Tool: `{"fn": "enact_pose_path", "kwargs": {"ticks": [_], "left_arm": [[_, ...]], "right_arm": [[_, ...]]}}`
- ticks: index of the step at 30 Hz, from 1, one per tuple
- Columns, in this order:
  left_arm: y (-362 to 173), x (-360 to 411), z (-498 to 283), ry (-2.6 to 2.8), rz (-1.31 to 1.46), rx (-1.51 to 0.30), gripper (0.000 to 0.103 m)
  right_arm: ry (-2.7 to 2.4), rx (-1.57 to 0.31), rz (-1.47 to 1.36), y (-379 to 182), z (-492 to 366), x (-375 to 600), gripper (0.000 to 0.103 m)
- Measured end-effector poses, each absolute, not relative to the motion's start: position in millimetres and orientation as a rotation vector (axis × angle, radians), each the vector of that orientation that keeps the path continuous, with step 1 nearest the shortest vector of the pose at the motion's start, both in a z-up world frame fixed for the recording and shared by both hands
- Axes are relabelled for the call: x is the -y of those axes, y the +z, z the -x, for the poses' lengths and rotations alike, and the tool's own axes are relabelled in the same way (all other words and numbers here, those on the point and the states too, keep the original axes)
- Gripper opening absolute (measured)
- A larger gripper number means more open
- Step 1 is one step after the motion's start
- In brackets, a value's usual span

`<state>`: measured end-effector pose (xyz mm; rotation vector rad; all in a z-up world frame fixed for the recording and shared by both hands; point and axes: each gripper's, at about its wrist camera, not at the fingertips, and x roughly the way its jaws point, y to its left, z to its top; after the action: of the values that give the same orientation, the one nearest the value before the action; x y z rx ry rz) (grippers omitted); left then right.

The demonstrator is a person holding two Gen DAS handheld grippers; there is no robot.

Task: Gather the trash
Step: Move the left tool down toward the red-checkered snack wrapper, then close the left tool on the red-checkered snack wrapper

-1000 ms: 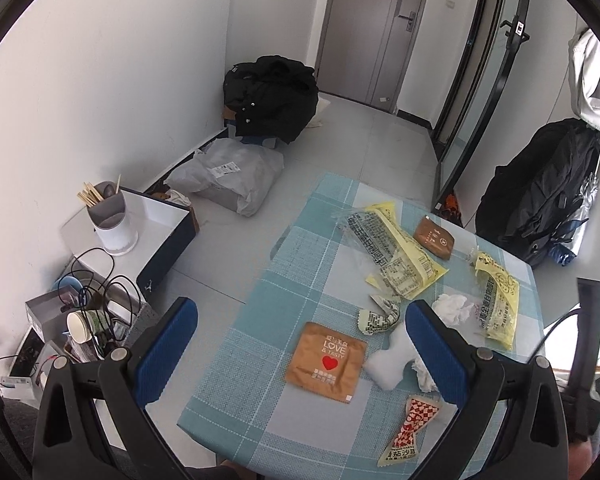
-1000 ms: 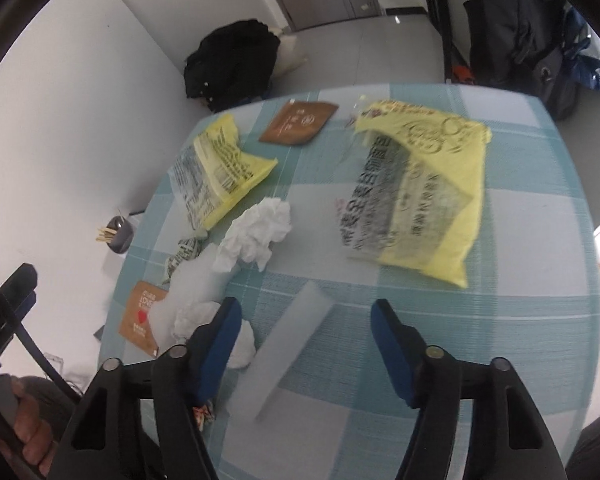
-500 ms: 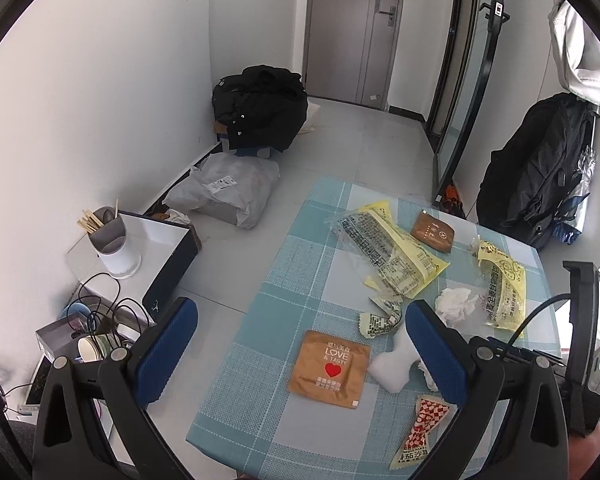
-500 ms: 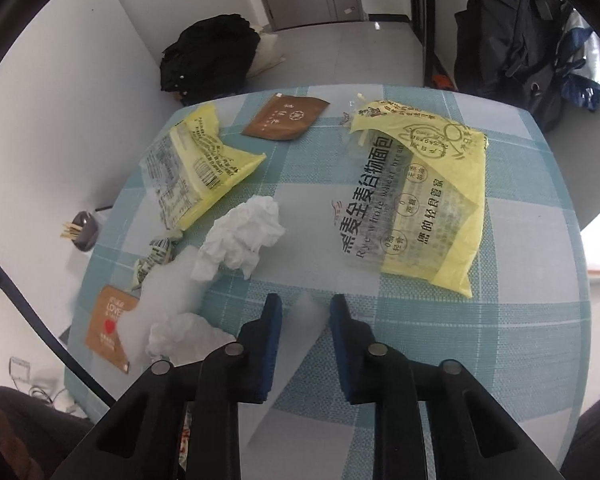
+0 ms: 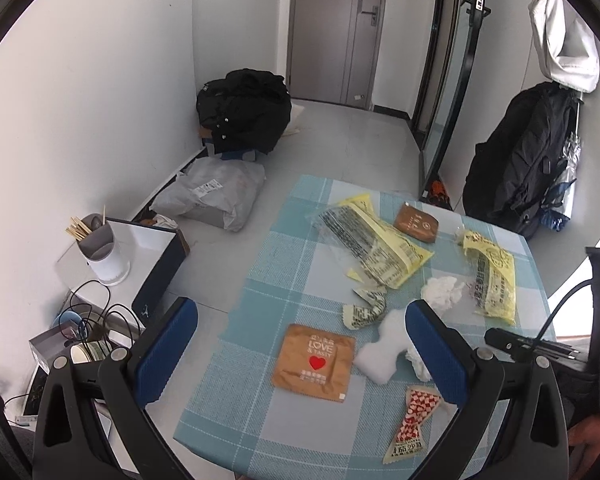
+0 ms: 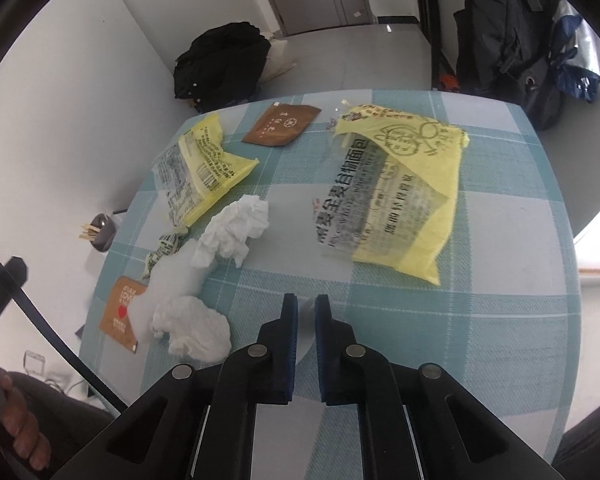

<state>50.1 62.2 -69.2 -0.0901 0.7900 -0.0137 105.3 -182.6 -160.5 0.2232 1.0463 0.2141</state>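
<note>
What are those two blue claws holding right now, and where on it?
The right gripper pinches a thin translucent plastic strip at its far end. The left gripper is open over the table, holding nothing.

White walls (image 5: 100,80) and a pale grey floor (image 5: 340,148), a grey door (image 5: 332,28) at the far end, daylight from the right

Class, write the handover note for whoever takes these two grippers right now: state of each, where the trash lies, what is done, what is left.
Right gripper: jaws shut on a thin translucent white plastic strip.
Left gripper: open, empty, above the checked blue tablecloth.
On the cloth: two yellow printed wrappers, two brown sachets, crumpled white tissues, a red-checked packet.
Done: strip gripped.
Left: everything else; no bin in view.
</note>
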Motion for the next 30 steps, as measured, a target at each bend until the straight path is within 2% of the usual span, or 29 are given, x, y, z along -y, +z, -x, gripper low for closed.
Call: {"fn": "enact_pose_path", "kwargs": {"ticks": [9,22,25,30], "left_arm": [[-78.7,-37.3,-44.8,-0.112,0.028,-0.864,0.102],[-124.2,11.0,-38.9,-0.263,-0.18,-1.045,0.101],[-130.6,17.9,-40.8,-0.273,-0.204,-1.073,0.093],[-135.5,26.9,-42.4,-0.27,-0.22,-1.094,0.073]], "right_arm": [[0.215,-0.985,-0.222,-144.2,-92.7,204.8,0.007],[0.214,-0.882,-0.18,-119.3,-68.5,236.6,0.006],[0.212,-0.869,-0.168,-115.8,-63.5,242.7,0.006],[0.22,-0.853,-0.156,-112.3,-56.2,248.9,0.006]]}}
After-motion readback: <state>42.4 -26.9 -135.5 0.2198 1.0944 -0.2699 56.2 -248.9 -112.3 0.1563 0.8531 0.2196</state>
